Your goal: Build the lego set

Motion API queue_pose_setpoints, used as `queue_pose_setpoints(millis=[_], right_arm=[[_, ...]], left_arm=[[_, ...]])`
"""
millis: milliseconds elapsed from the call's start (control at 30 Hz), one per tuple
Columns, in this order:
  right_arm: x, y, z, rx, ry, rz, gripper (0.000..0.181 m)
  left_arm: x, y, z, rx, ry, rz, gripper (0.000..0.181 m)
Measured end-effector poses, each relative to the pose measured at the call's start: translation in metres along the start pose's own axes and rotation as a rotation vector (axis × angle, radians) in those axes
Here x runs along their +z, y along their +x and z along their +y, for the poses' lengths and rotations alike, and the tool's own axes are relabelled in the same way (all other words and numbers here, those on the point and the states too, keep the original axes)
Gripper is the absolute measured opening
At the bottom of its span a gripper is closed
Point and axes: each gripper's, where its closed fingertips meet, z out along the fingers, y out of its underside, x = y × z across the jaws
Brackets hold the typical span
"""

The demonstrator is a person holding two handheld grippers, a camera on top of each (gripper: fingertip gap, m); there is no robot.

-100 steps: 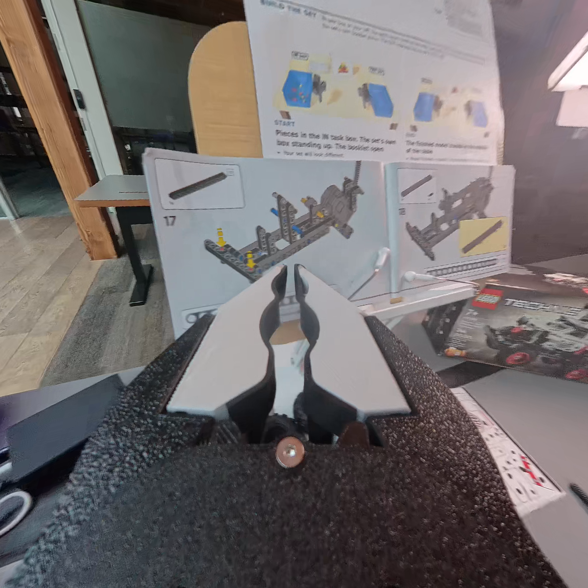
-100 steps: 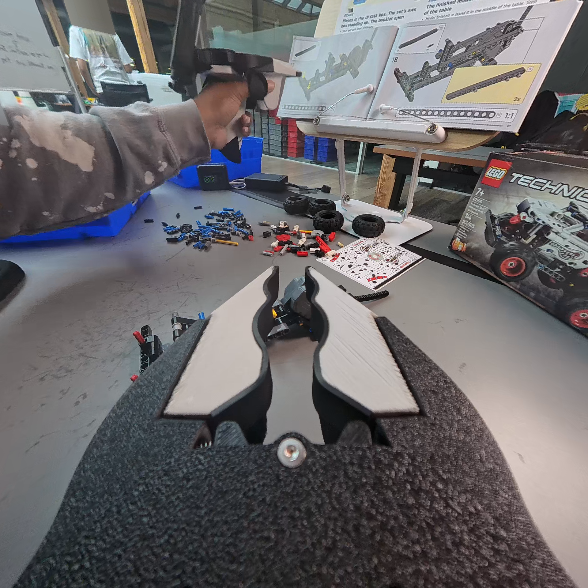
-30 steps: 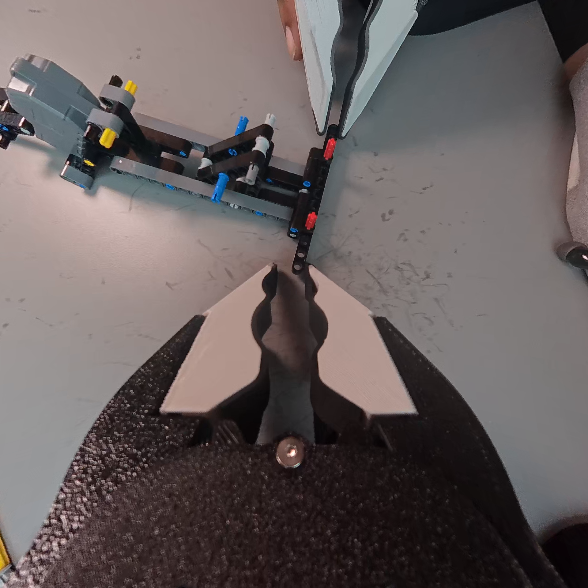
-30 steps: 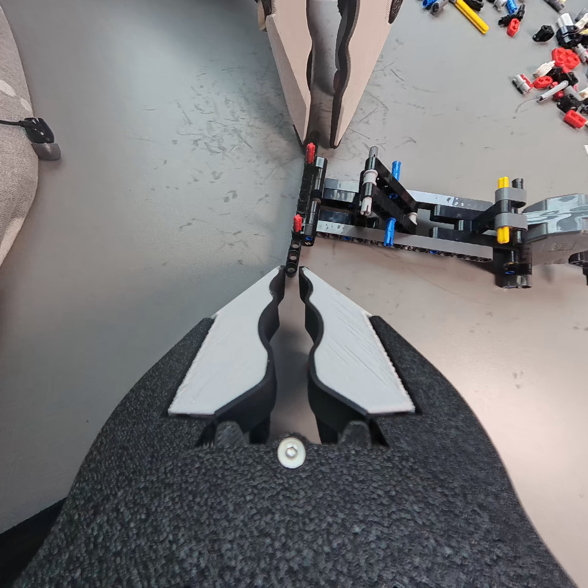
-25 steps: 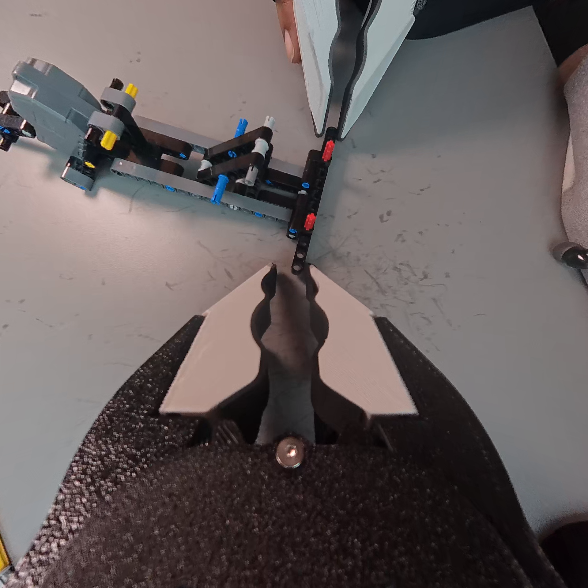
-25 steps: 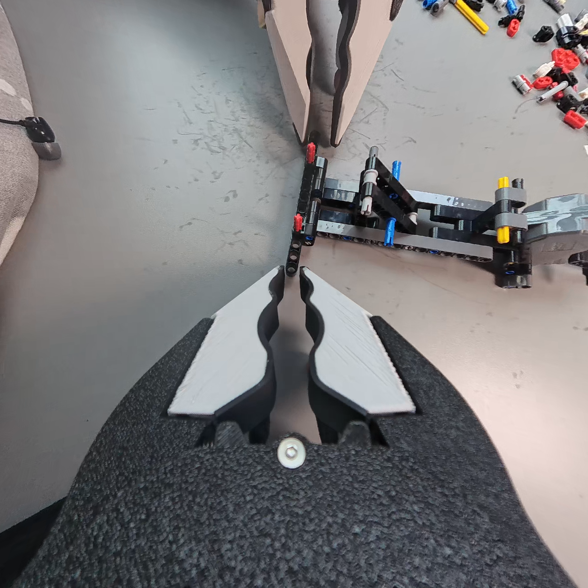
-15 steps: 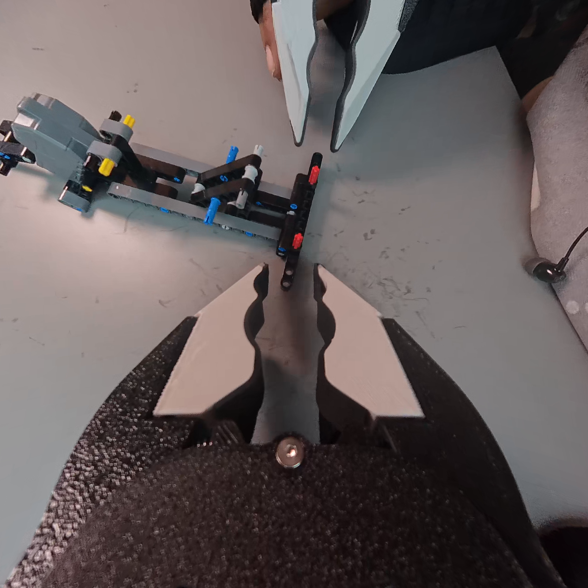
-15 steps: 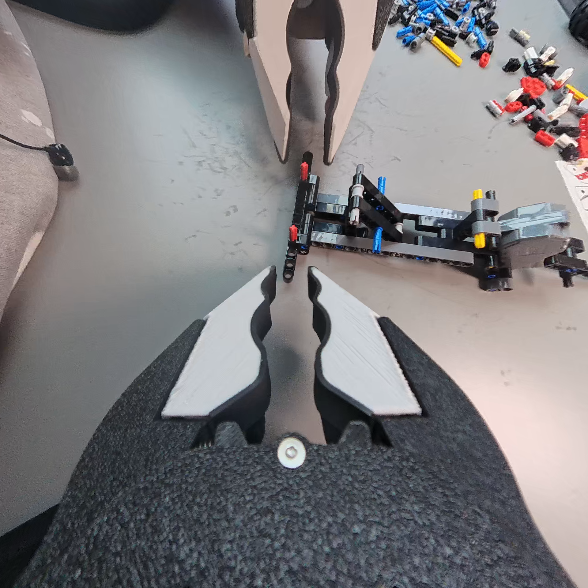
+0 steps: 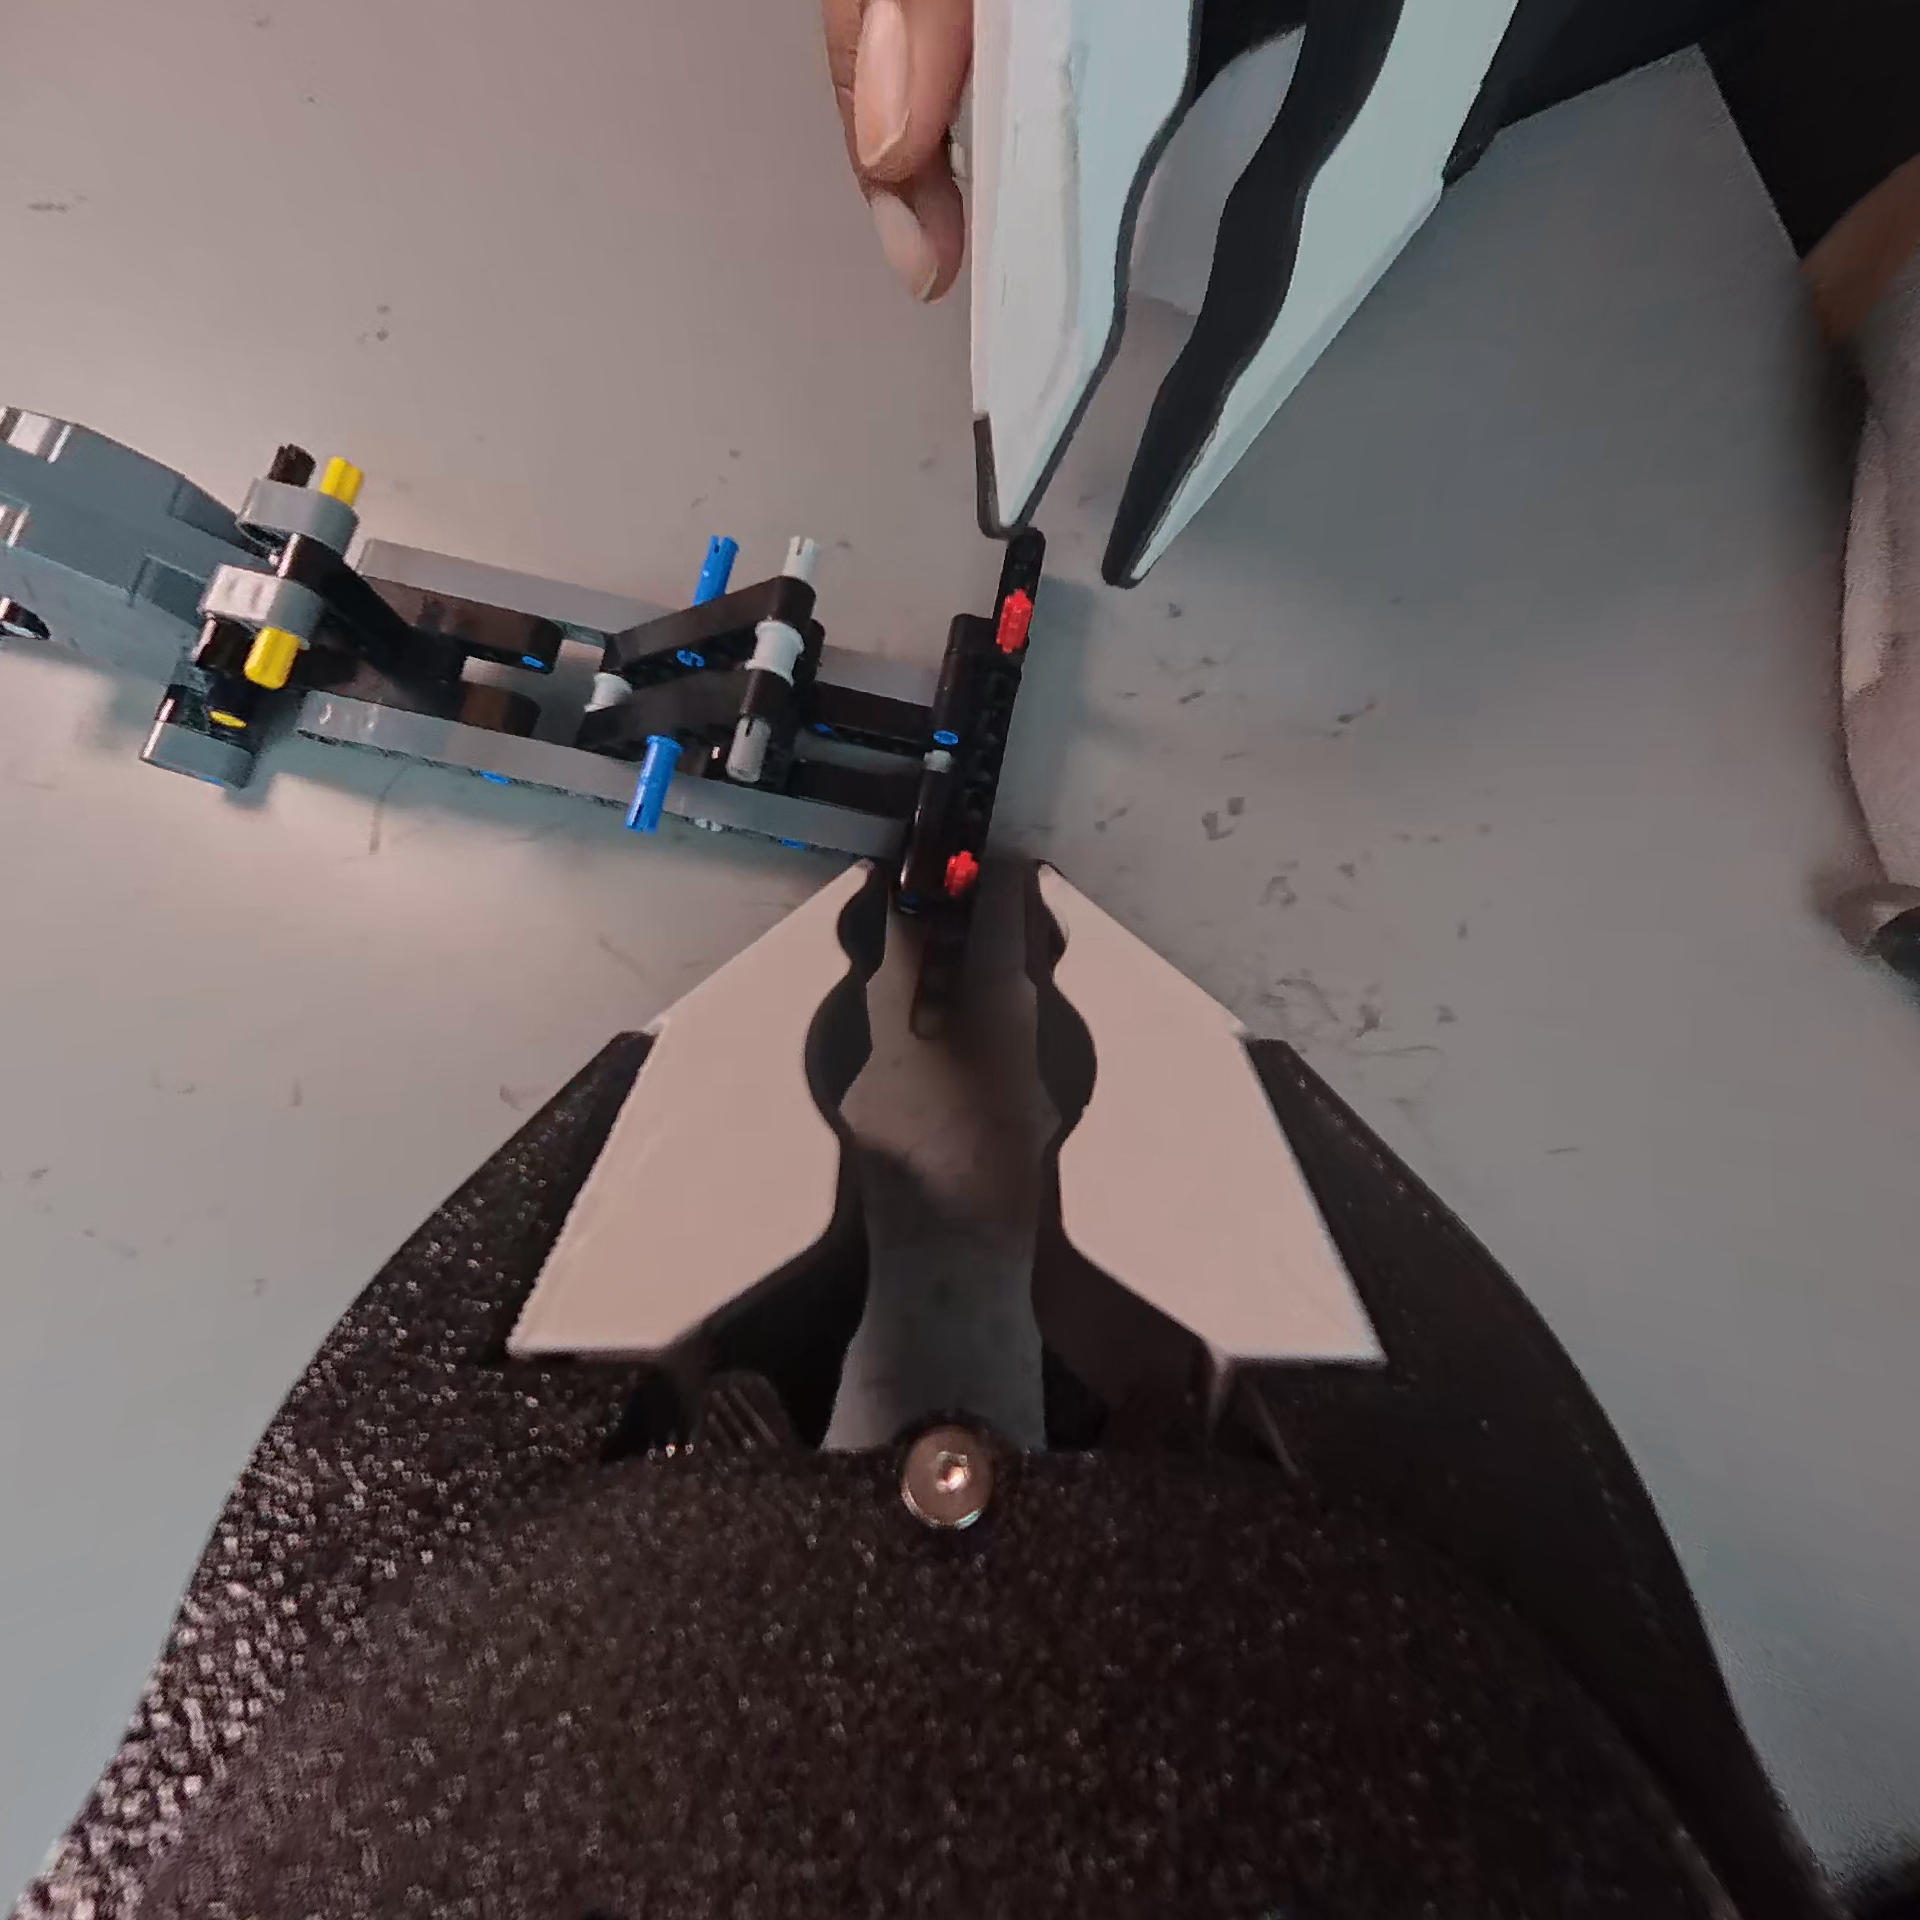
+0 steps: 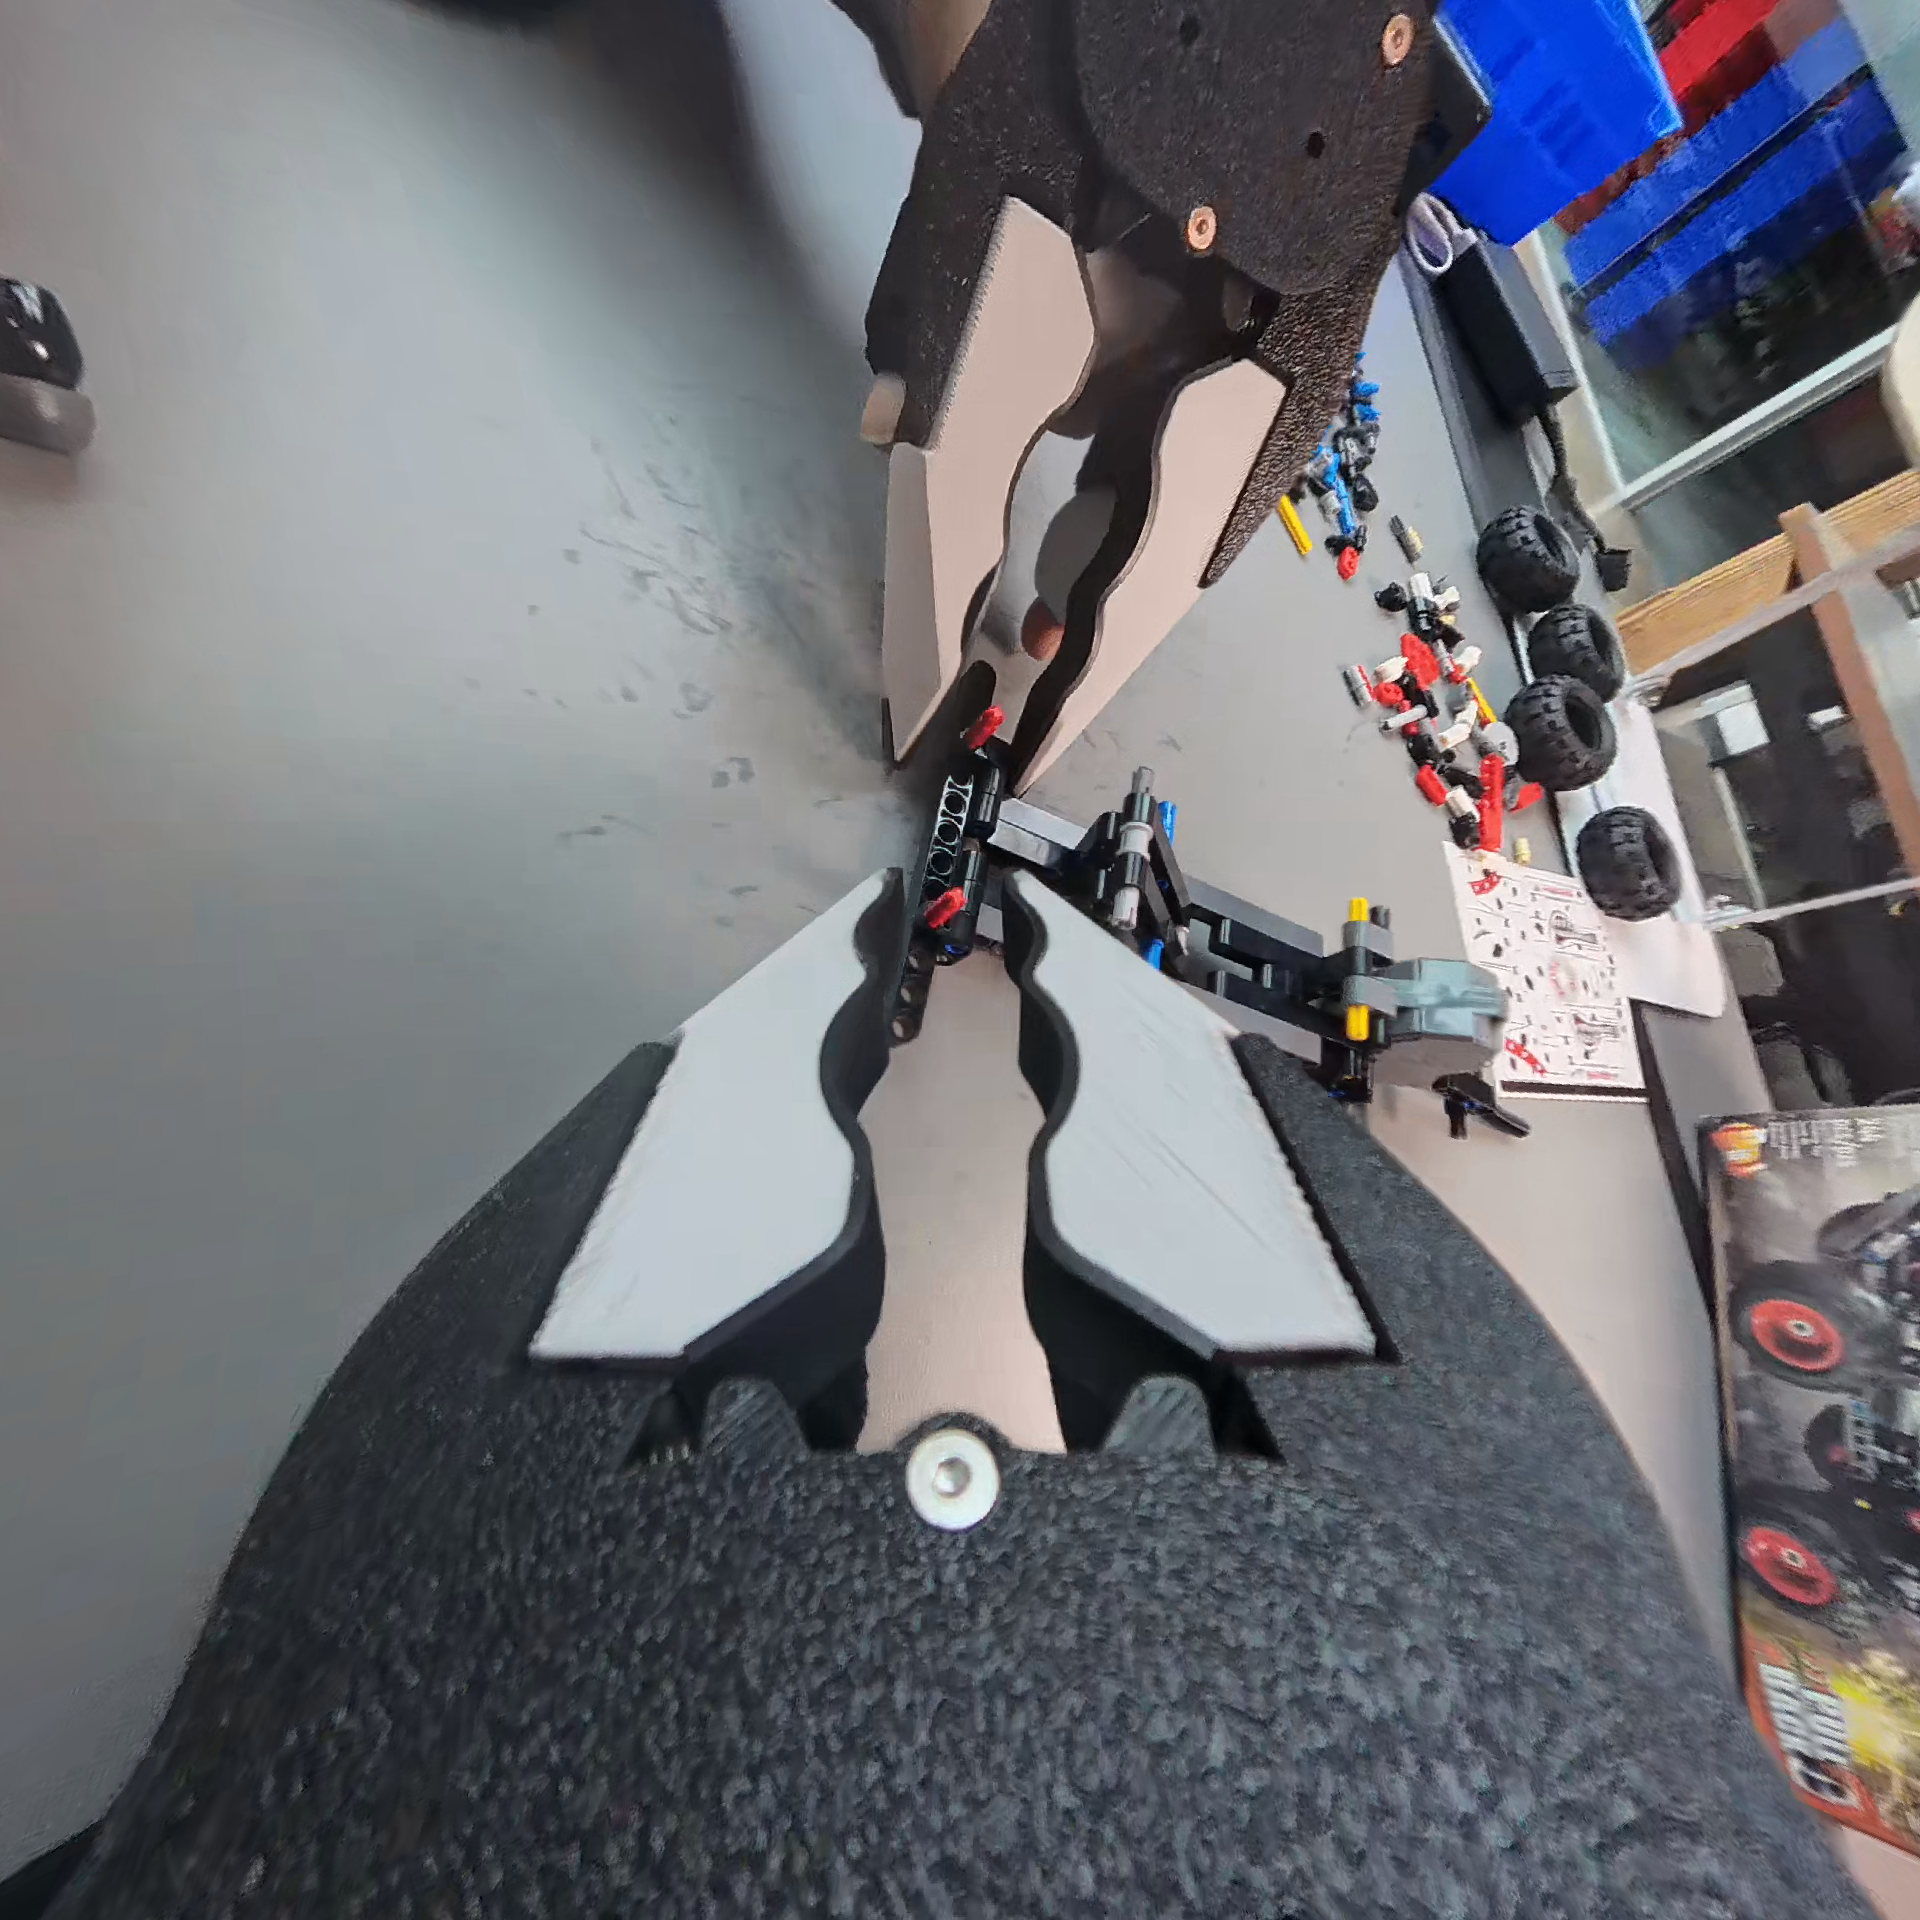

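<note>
A long grey and black Lego chassis (image 9: 520,727) with blue, yellow and red pins lies on the grey table; it also shows in the right wrist view (image 10: 1226,935). A black cross beam (image 9: 971,727) with two red pins caps one end of it and shows in the right wrist view too (image 10: 951,831). My left gripper (image 9: 954,873) is open, and one end of the beam lies between its fingers. My right gripper (image 10: 951,881) is open around the opposite end. Each gripper shows in the other's view, the right (image 9: 1055,545) and the left (image 10: 956,764), tip to tip along the beam.
Loose small pieces (image 10: 1434,707), several black tyres (image 10: 1558,727) and a sticker sheet (image 10: 1548,956) lie beyond the chassis. The set's box (image 10: 1829,1455) is at the right. Blue bins (image 10: 1558,125) stand at the back. A person's finger (image 9: 904,156) rests on the right gripper. There is about 6 cm between the tips of the two grippers.
Both grippers were nearly shut at the beam's tips a second ago. They have opened and moved inward, so each now straddles an end of the beam. The right wrist view has tilted.
</note>
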Motion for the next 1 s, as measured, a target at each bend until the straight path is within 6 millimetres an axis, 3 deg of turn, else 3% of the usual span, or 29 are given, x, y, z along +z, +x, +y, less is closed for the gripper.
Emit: queue_pose_setpoints(millis=[133, 1000], right_arm=[[0.0054, -0.0057, 0.0091, -0.099, -0.07, 0.02, 0.015], [0.0101, -0.0025, 0.0115, -0.371, -0.184, 0.166, 0.008]], left_arm=[[0.0024, 0.0, 0.0009, 0.011, -0.013, -0.011, 0.025], [0.0042, -0.0012, 0.0002, -0.035, -0.016, -0.02, 0.019]])
